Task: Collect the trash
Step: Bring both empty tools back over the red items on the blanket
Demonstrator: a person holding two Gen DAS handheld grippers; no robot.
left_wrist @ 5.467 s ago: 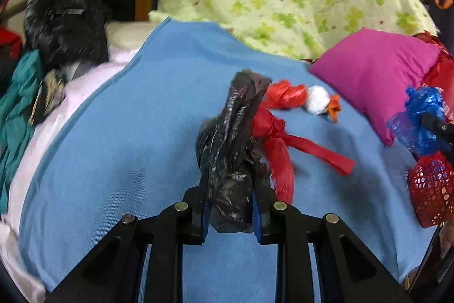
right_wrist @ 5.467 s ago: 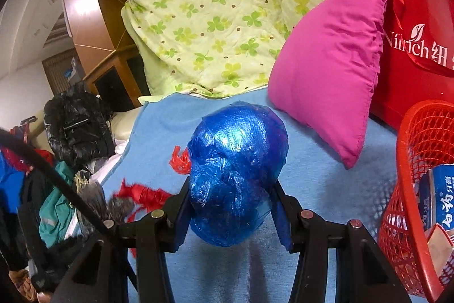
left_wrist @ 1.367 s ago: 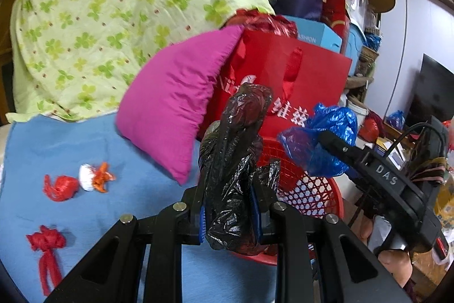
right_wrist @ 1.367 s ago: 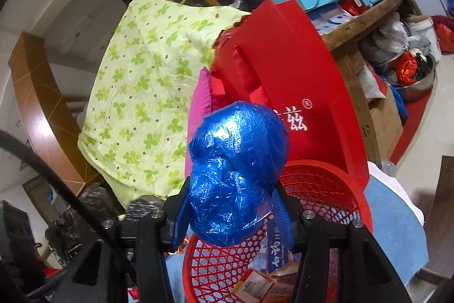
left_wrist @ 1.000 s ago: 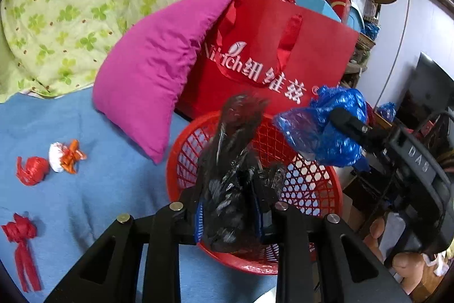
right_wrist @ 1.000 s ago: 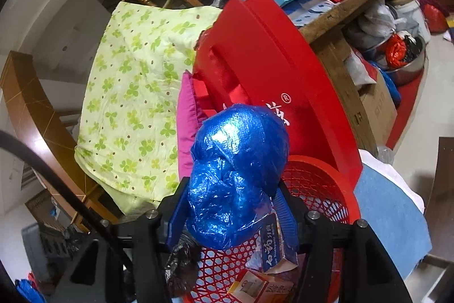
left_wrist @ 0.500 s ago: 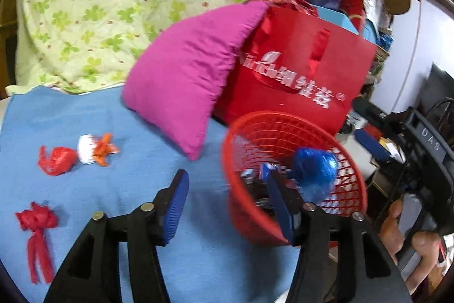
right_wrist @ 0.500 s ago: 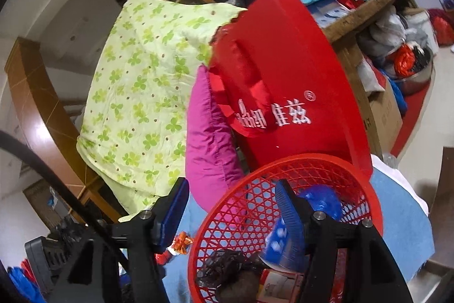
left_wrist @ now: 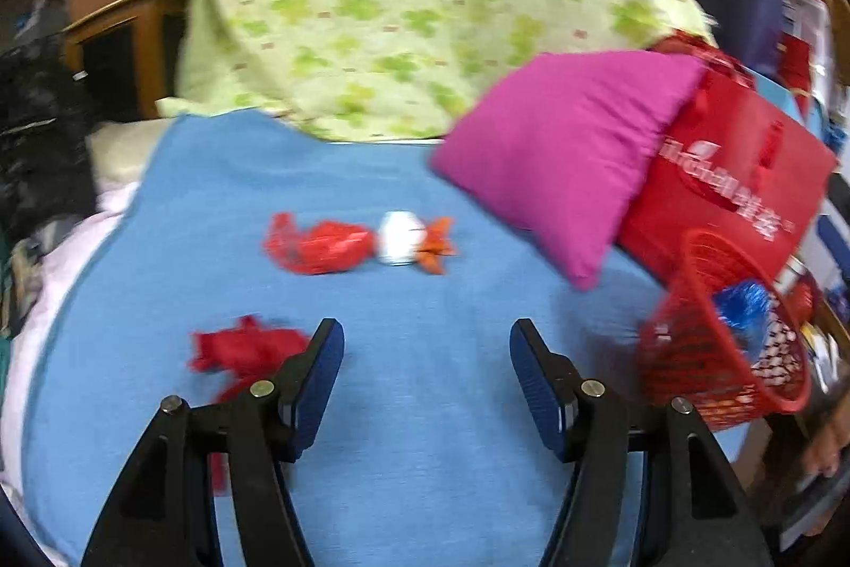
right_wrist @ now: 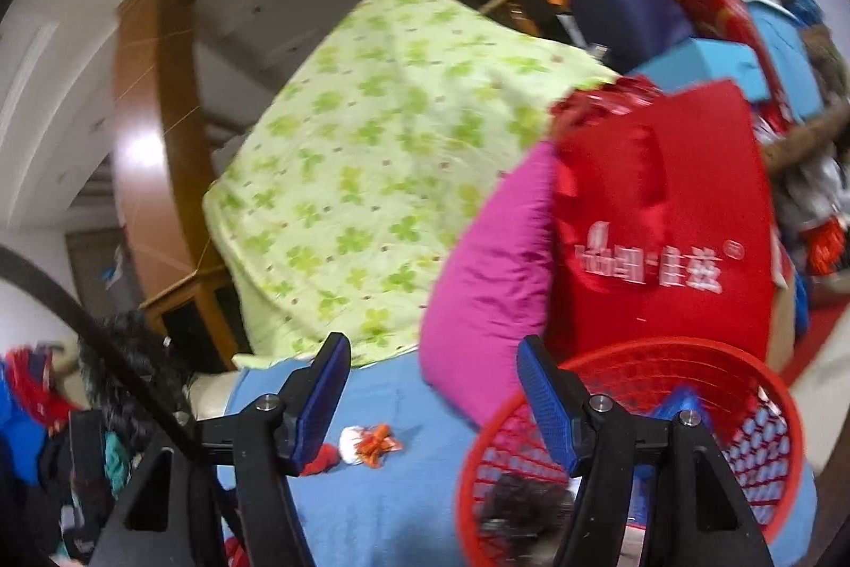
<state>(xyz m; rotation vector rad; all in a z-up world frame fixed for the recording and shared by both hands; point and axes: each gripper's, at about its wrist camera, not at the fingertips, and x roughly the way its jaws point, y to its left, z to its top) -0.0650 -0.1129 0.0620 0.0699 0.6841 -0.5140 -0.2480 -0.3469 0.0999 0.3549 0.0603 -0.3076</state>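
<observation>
My left gripper [left_wrist: 425, 354] hovers over the blue blanket [left_wrist: 425, 471], its jaws opening with nothing between them. A red knotted bag [left_wrist: 241, 349] lies just beside its left finger. Farther off lie a crumpled red bag [left_wrist: 319, 245] and a white-and-orange wad [left_wrist: 411, 243]. The red mesh basket [left_wrist: 706, 370] stands at the right with the blue bag [left_wrist: 741, 301] inside. In the right wrist view my right gripper [right_wrist: 433, 386] is open and empty above the basket's [right_wrist: 637, 352] near rim. The black bag [right_wrist: 523, 503] and the blue bag [right_wrist: 685, 399] rest in it.
A pink pillow [left_wrist: 563, 152] leans on a red shopping bag [left_wrist: 733, 174] behind the basket. A green clover quilt [left_wrist: 398, 9] is piled at the back. A black jacket [left_wrist: 37, 142] and clothes crowd the left edge. A person's hand [left_wrist: 823, 445] shows at lower right.
Both grippers let go: the black and blue bags dropped into the basket. My left gripper swung left toward the trash on the blanket. The right one pulled back and rolled.
</observation>
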